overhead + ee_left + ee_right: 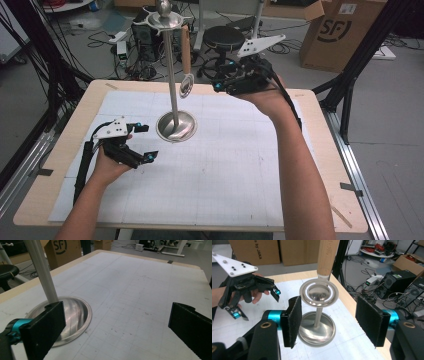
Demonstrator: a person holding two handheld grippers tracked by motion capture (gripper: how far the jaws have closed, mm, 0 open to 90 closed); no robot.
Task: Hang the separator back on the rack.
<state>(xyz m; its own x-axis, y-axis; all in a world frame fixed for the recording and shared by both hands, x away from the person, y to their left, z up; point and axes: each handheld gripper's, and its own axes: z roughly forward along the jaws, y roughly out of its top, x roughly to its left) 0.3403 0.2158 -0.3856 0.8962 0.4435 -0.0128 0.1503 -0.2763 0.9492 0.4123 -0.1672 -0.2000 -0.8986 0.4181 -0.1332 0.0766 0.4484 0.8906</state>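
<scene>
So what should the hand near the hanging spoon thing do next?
Probably ease the right gripper forward a little so its open jaws come around the hanging strainer, then close. The jaws stand wide apart and level with its round metal head, which hangs from the stand by a wooden handle. Nothing is held yet.

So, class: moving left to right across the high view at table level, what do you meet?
Left gripper → stand's round steel base → hanging wooden-handled utensil → right gripper.
</scene>
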